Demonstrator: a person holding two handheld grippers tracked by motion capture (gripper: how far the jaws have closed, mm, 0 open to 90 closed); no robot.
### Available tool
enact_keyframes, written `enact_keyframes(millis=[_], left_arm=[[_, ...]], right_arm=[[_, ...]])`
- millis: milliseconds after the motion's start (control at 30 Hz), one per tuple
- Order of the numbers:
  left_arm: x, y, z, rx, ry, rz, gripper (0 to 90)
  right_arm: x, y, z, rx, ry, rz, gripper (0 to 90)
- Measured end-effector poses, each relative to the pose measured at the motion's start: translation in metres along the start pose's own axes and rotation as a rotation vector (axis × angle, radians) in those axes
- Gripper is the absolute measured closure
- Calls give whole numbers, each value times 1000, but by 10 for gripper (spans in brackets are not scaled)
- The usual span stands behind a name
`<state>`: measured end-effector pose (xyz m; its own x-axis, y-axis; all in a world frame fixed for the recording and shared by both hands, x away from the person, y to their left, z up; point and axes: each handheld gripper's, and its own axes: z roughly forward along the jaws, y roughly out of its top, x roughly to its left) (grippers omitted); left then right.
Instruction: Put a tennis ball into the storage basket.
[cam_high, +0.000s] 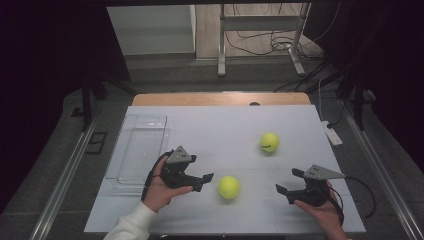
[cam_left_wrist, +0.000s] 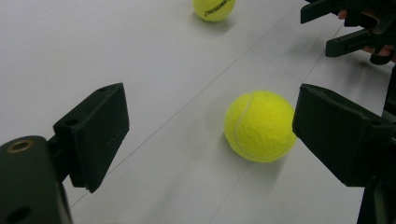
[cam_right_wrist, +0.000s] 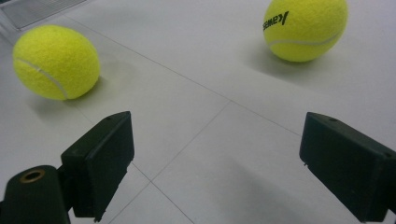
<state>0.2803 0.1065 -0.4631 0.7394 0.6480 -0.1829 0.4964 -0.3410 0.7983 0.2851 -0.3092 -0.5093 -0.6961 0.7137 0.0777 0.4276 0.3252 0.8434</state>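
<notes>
Two tennis balls on the table: the near ball (cam_high: 228, 187) sits between the two grippers, close to the left gripper (cam_high: 204, 182), touching neither; the far ball (cam_high: 269, 142) is further back. One clear tray (cam_high: 136, 150) lies at the left. Left gripper's jaws are spread wide, nothing pinched. Right gripper (cam_high: 287, 185) is spread too, empty. White table (cam_high: 220, 127), grey floor, dark room, cables behind.
</notes>
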Motion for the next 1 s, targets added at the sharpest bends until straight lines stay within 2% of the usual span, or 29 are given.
enact_keyframes(millis=[233,533,1000], left_arm=[[-5,7,9,14,-26,22,115],[-8,10,14,26,-45,25,111],[-17,17,39,84,-92,42,89]], right_arm=[[0,0,0,0,1,2,108],[-1,0,0,0,-1,4,108],[-2,0,0,0,-2,4,109]])
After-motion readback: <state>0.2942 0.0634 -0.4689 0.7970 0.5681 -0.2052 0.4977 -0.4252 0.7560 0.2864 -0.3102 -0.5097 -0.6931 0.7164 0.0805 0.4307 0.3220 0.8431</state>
